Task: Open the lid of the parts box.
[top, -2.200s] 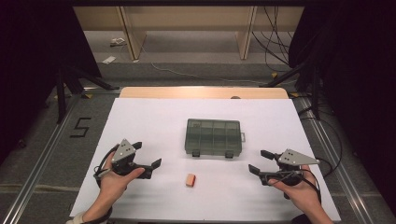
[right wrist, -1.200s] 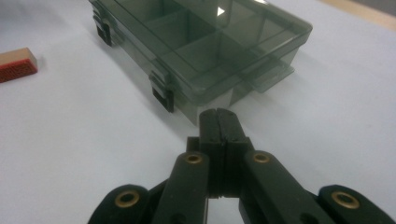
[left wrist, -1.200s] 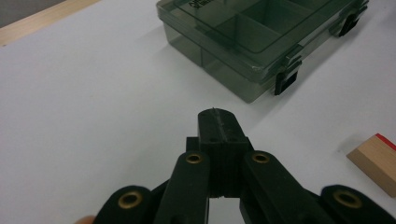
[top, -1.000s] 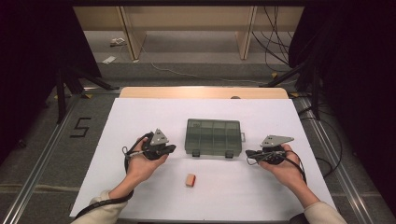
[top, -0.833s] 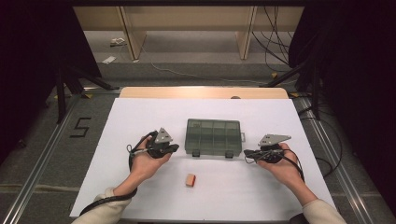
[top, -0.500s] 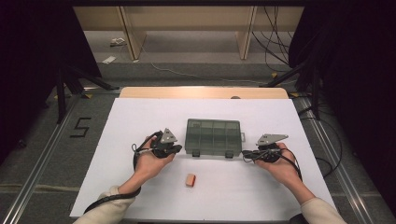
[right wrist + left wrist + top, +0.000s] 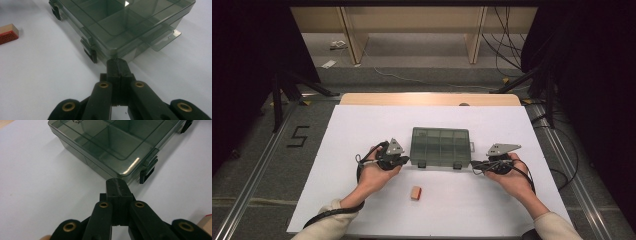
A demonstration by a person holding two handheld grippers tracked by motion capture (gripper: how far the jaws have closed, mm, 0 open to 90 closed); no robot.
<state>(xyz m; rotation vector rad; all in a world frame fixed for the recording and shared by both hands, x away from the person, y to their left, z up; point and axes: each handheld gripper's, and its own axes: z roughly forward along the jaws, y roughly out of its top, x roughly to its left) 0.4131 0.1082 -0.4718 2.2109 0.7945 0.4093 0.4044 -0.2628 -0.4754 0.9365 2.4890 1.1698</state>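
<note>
Smoky-plastic box (image 7: 441,146) unmoved | left gripper (image 7: 404,160), right gripper (image 7: 476,165) moved inward to its front corners | jaws closed, empty

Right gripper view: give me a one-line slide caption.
Shut right gripper at a near corner of the closed organizer box, latch alongside, small block beyond.

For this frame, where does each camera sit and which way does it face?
High view: above the person's side, looking forward and down on the table; both forearms, left gripper, right gripper.
Left gripper view: rides the left gripper, facing the box's corner; shut jaws.
Right gripper view: rides the right gripper, facing the opposite corner; shut jaws.
All views share the box; high and right gripper views share the block.
</note>
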